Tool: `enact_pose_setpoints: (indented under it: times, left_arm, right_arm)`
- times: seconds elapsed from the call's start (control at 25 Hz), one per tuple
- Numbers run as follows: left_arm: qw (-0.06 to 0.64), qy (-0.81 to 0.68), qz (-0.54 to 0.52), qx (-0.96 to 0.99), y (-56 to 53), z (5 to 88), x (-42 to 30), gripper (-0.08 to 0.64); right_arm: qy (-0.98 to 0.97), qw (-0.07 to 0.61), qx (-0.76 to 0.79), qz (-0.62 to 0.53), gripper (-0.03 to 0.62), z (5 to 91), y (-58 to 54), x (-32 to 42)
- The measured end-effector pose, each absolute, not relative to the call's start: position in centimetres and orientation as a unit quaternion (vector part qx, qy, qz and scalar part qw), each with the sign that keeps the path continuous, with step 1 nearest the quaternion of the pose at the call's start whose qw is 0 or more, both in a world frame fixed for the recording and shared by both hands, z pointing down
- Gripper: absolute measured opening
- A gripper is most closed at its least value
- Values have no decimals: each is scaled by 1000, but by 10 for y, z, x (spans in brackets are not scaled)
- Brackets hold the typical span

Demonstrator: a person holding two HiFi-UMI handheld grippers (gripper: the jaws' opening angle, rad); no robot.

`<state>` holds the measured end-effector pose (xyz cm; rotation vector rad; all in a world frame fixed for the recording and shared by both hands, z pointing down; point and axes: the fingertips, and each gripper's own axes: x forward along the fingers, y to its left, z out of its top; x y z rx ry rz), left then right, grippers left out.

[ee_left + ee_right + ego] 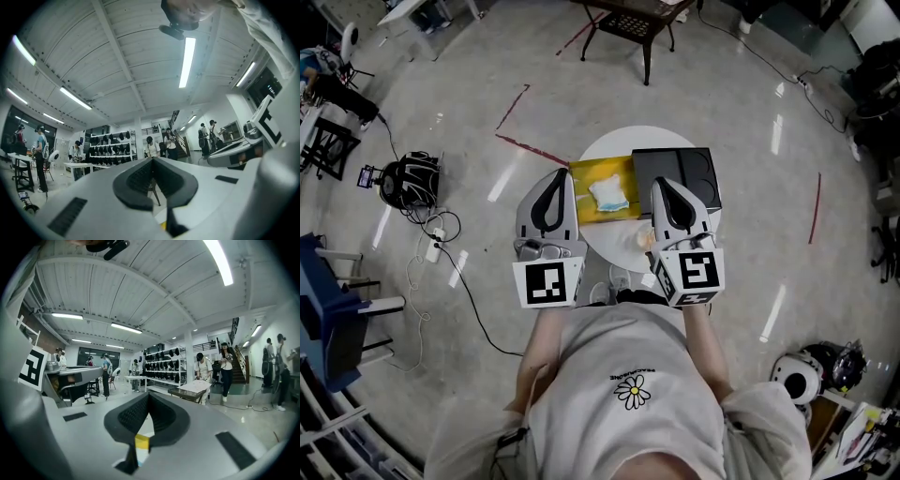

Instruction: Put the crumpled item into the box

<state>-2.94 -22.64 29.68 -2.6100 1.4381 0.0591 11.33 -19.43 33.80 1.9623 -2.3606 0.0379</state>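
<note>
A crumpled white and pale-blue item lies in a flat yellow box on the round white table. A black box stands against the yellow one's right side. My left gripper hovers over the yellow box's left edge with its jaws together and nothing between them. My right gripper is shut and empty over the black box's near left part. Both grippers point level across the room, so their views show the hall. A sliver of yellow box shows under the right gripper. The left gripper holds nothing.
A small pale lump lies on the table beside the right gripper. A dark metal table stands beyond the white one. A black bag and cables lie on the floor to the left. Several people and shelves are far off.
</note>
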Motion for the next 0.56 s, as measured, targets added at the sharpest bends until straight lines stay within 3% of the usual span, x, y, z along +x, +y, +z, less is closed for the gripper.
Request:
enact_pose_setpoints:
  times: [0.56]
  left_arm:
    - [76, 486, 18, -870, -232, 300, -31, 2]
  right_arm:
    - [-769, 48, 638, 4, 3, 339, -199, 116]
